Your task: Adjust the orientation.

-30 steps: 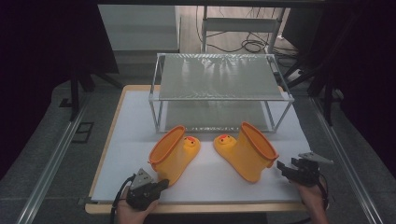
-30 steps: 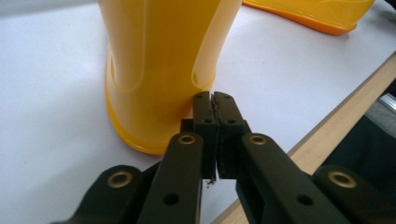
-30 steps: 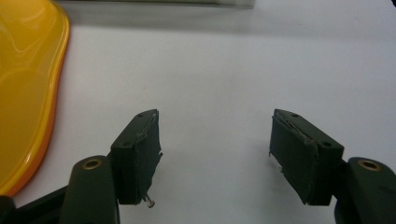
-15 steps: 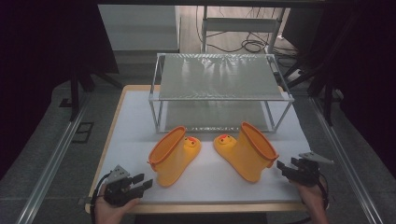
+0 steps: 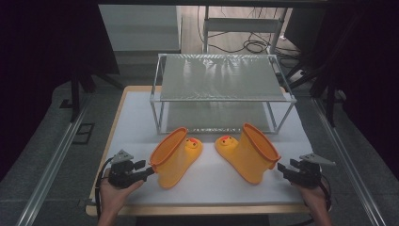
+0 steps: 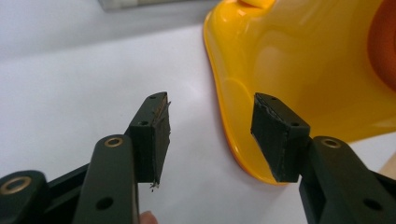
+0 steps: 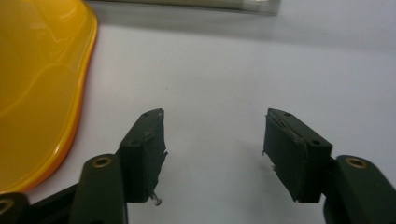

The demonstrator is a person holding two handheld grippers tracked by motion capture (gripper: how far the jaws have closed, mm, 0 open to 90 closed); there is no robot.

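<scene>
Two yellow rubber boots with duck faces lie on their sides on the white table top, toes toward each other: the left boot [image 5: 175,155] and the right boot [image 5: 249,153]. My left gripper [image 5: 147,170] is open right at the left boot's opening. In the left gripper view the boot [image 6: 303,70] has its orange-edged rim just inside the right jaw, and the left gripper [image 6: 210,135] is not closed on it. My right gripper [image 5: 283,168] is open just right of the right boot. Its view has the gripper [image 7: 215,149] over bare table, the boot [image 7: 37,93] at left.
A two-level metal rack [image 5: 221,77] with mesh shelves stands behind the boots on the white table top [image 5: 141,117]. Dark floor and cables lie beyond the table. A rail [image 5: 51,160] runs along the left side.
My left gripper swung out to the left, then came forward and right up to the left boot's opening. The right gripper and both boots have hardly moved.
</scene>
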